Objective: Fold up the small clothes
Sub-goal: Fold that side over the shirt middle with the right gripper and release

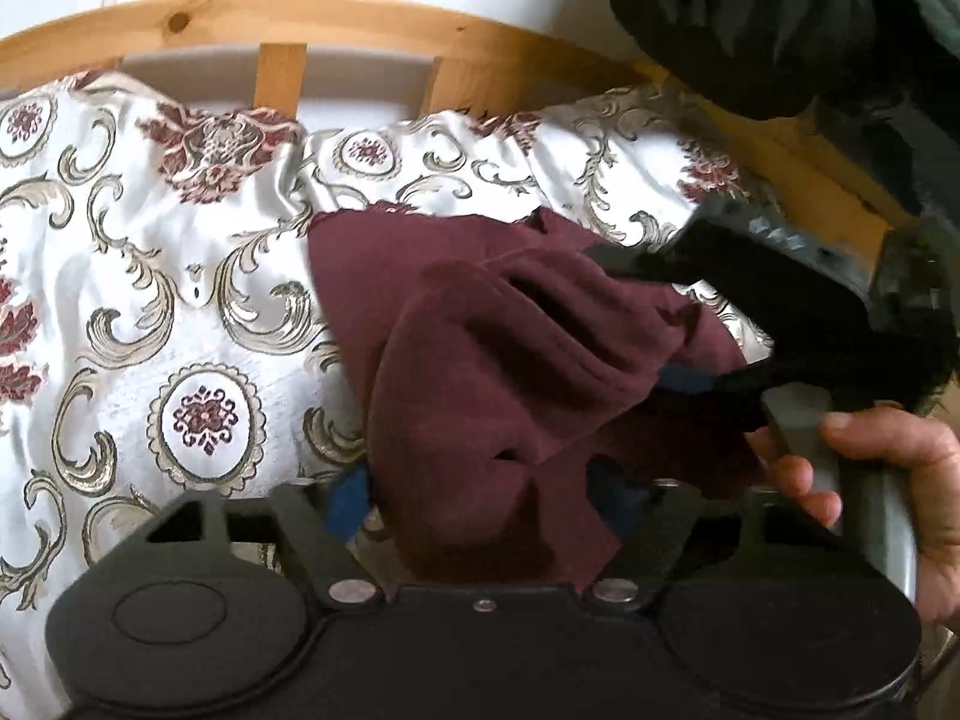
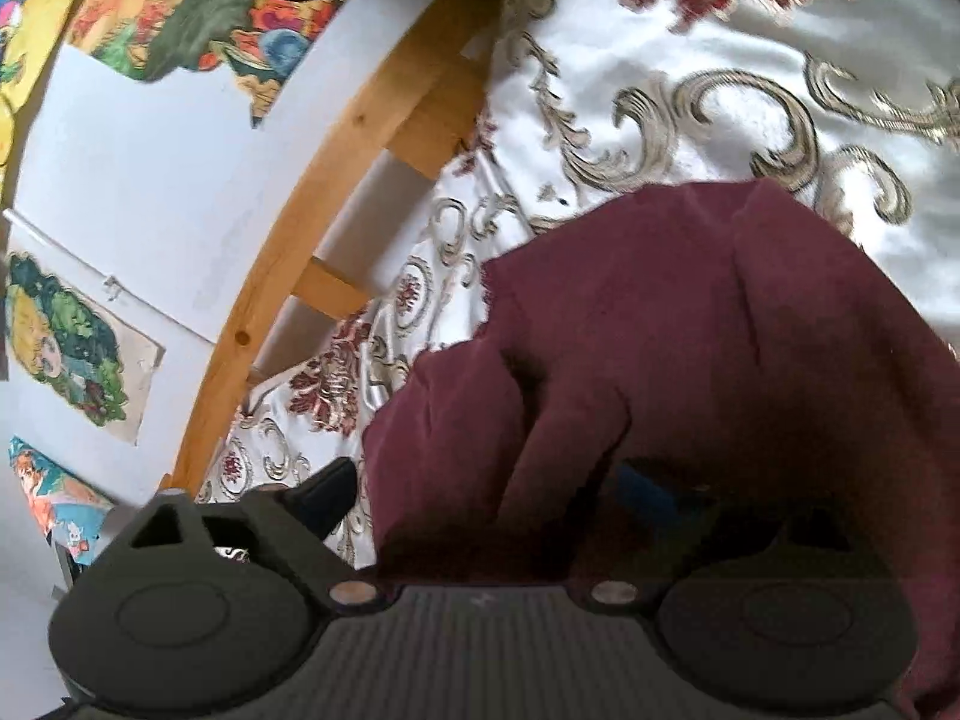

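While maroon cloth point(image 1: 480, 360) drapes between both grippers' jaws on the bedspread point(image 1: 150, 240), whether they clamp is unclear.

Maroon cloth point(image 1: 480, 360) bunched up on white bedspread point(image 1: 150, 276) with scroll and floral print. Left gripper point(image 1: 486, 516) at bottom, cloth draped between its fingers; grip not clear. Right gripper point(image 1: 678, 324) enters from right, fingers around cloth's far edge, held by a hand point(image 1: 882, 480). Wooden bed rail point(image 1: 282, 18) behind, white wall above.
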A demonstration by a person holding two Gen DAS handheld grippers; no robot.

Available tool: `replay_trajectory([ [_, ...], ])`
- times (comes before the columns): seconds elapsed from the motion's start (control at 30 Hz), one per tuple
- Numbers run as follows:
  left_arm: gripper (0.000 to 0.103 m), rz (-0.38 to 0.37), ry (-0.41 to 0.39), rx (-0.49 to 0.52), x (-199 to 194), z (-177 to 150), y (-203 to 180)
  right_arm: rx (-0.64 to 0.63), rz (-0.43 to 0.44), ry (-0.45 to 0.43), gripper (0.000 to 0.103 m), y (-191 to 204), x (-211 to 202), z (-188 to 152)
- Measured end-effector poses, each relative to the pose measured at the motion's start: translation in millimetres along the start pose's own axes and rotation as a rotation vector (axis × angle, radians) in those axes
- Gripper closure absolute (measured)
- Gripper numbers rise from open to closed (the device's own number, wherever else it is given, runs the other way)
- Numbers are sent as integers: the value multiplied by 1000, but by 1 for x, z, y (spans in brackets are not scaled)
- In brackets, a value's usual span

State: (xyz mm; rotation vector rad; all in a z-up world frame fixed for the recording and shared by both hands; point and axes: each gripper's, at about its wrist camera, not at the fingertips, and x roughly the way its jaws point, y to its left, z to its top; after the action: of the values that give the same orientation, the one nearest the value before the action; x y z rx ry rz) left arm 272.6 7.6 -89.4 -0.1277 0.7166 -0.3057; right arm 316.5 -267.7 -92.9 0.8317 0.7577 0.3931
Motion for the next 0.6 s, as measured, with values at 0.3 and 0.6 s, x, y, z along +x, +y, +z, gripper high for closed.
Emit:
replay_trajectory([
  [0.3, 73, -35, -84, 104, -18, -5, -16, -79, -35, -49, 87, 4, -14, 6],
  [0.6, 76, -168, -149, 277, -32, -21, -62, -372, -95, -175, 89, 30, -55, 20],
])
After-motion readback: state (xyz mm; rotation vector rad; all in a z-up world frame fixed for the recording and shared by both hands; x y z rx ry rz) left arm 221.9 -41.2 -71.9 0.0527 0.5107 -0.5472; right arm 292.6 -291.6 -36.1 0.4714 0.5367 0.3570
